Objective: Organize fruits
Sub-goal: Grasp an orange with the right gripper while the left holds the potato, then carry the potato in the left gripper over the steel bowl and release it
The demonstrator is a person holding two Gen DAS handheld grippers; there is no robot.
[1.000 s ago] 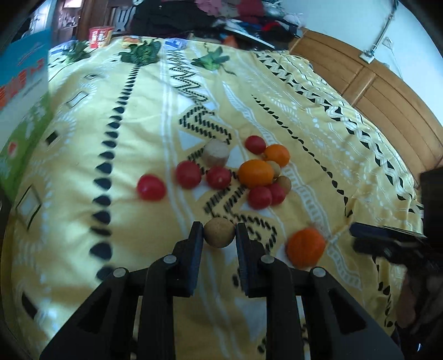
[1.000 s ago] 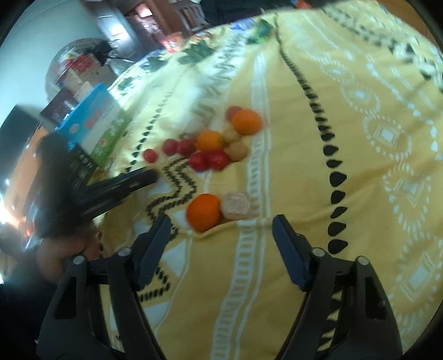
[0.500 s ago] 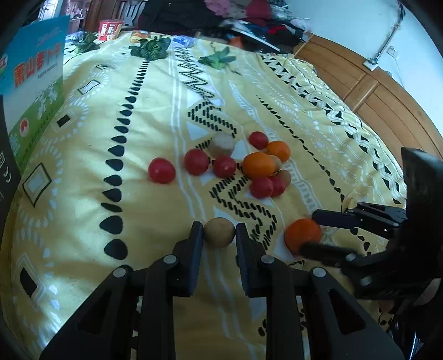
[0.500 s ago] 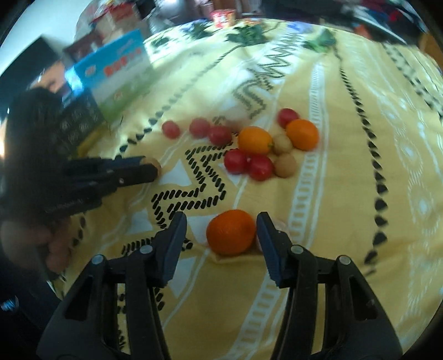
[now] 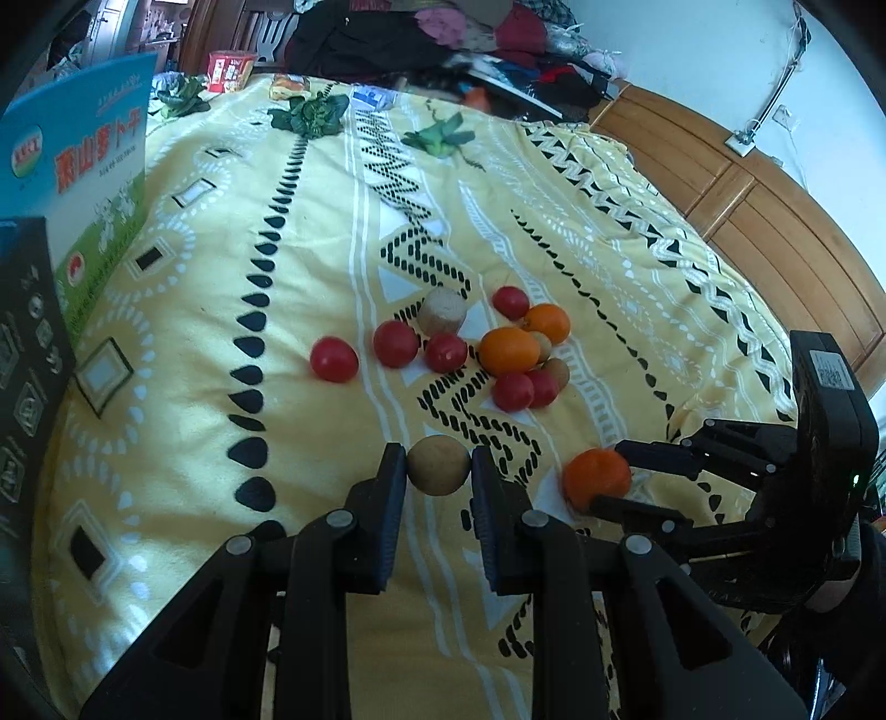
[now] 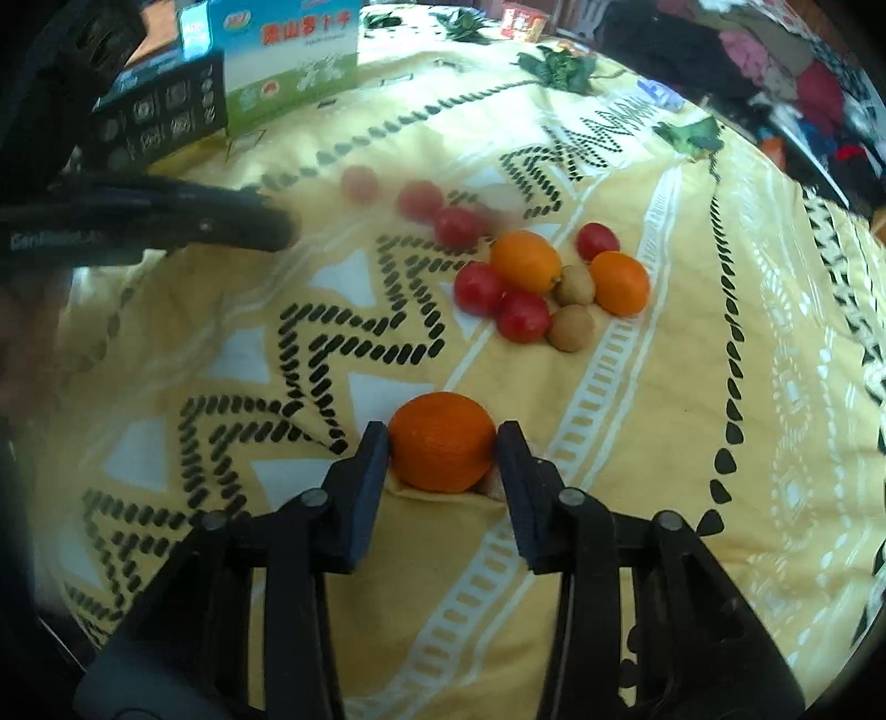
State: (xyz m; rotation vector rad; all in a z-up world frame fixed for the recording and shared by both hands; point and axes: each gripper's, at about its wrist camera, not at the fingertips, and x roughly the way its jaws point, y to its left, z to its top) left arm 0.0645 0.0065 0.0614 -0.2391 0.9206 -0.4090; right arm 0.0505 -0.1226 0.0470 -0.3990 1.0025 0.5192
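Fruit lies on a yellow patterned bedspread (image 5: 310, 232). My left gripper (image 5: 438, 471) is shut on a round brown kiwi (image 5: 438, 464), held just above the cloth. To its right, my right gripper (image 5: 609, 484) has its jaws closing on a lone orange (image 6: 442, 457), and both pads touch its sides (image 6: 442, 443). Farther back sits a cluster with several red tomatoes (image 5: 334, 359), two oranges (image 5: 508, 350) and small kiwis (image 6: 570, 327). In the right wrist view the left gripper (image 6: 277, 227) shows blurred at the left.
A blue and green carton (image 5: 83, 166) and a black box (image 5: 27, 360) stand at the left edge of the bed. A wooden headboard (image 5: 775, 232) runs along the right. Piled clothes (image 5: 443, 39) and green leaf sprigs (image 5: 310, 113) lie at the far end.
My right gripper rolled upright, moved in around the lone orange, and its jaws narrowed until they touch it. The left gripper kept hold of the brown kiwi and barely shifted.
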